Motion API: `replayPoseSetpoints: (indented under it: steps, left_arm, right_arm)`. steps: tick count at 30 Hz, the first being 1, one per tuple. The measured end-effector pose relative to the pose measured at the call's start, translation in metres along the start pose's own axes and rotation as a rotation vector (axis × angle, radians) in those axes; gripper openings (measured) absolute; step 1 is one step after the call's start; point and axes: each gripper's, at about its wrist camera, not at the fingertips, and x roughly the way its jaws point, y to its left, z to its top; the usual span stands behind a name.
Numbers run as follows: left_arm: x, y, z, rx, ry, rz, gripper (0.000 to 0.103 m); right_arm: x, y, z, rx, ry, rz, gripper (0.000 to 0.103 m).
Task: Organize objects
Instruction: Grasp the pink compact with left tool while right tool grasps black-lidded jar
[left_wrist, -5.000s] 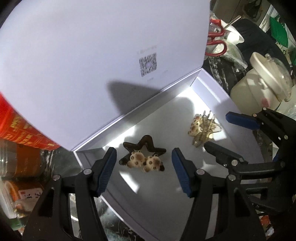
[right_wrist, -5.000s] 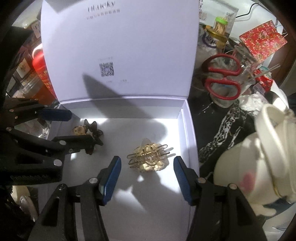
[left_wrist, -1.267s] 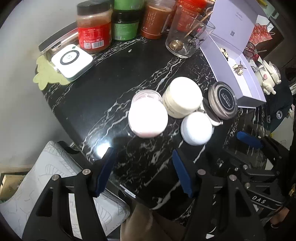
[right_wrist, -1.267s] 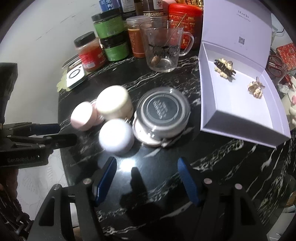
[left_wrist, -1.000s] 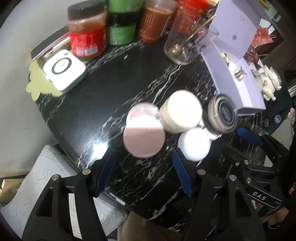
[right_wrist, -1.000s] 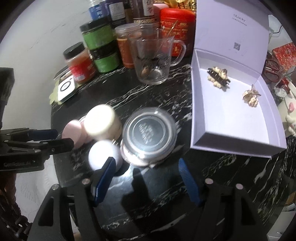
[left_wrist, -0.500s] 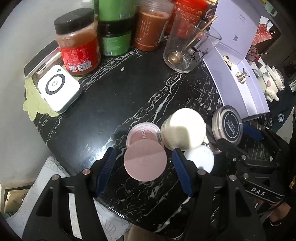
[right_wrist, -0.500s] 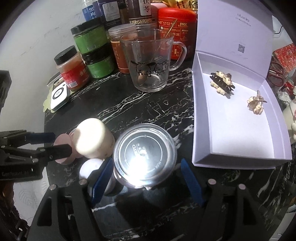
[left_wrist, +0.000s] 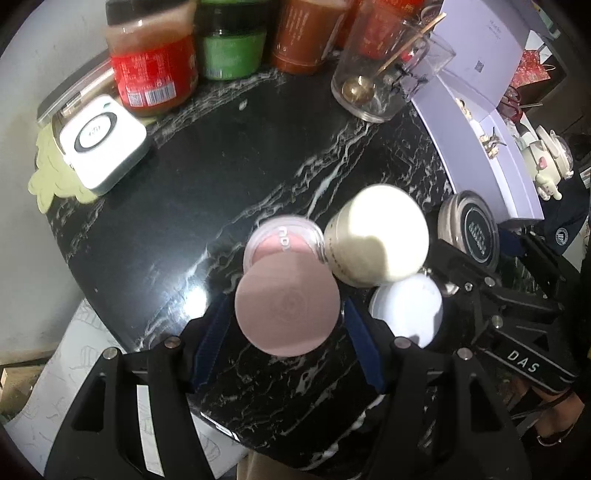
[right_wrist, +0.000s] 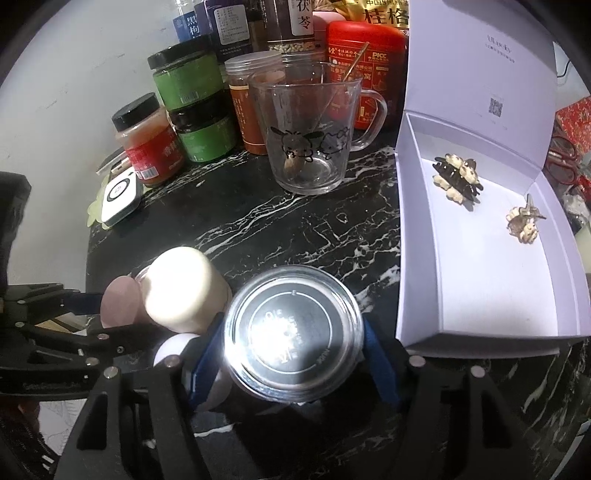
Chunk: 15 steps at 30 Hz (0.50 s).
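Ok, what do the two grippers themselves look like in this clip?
Both are matte black angular frames with silver screw heads and blue pads on the fingers. The right gripper, seen from the left wrist view, carries white "DAS" lettering. No cables or sleeves are visible.

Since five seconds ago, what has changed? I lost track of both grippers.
Both left the lavender box and came down over the jars. The left gripper now straddles the pink jar; the right gripper straddles the black-lidded jar. Whether the fingers touch is unclear. Both hair clips stayed in the box.
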Motion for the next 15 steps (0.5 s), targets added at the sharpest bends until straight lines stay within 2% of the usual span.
replayPoseSetpoints:
  steps: [5,9,15]
  left_arm:
    - [-0.003,-0.003,0.002,0.001,-0.015,-0.011,0.062]
    - [-0.009,-0.008,0.001,0.023,-0.013,-0.006,0.051]
    - [-0.018,-0.014,-0.003,0.039,0.005,-0.014,0.051]
  right_arm:
    - [-0.004,-0.003,-0.001,0.018,0.009,0.018,0.07]
    - [-0.008,-0.004,-0.005,0.02,0.024,0.019,0.07]
    - [-0.02,-0.006,-0.011,0.025,0.03,0.022,0.07]
